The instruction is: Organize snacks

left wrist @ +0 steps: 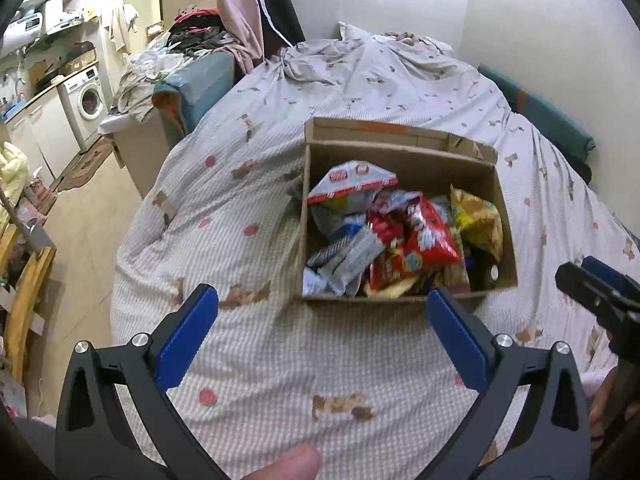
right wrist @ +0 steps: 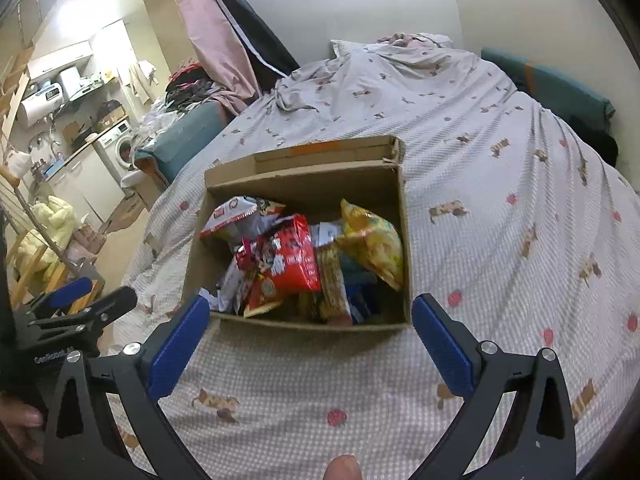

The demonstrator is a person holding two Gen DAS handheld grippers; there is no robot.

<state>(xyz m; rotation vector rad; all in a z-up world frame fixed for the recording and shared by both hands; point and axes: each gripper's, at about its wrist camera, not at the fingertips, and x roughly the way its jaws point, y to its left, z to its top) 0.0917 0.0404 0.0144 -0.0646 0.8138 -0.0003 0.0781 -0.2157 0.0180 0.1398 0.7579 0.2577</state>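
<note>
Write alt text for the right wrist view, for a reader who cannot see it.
An open cardboard box full of snack packets, a red bag and a yellow bag among them, sits on a bed with a patterned cover. The right tongs are open and empty in front of the box, and the left tongs show at the left edge.

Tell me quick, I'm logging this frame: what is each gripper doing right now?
Left gripper: open, holding nothing, short of the cardboard box of snacks.
Right gripper: open, holding nothing, at the box's near edge.
</note>
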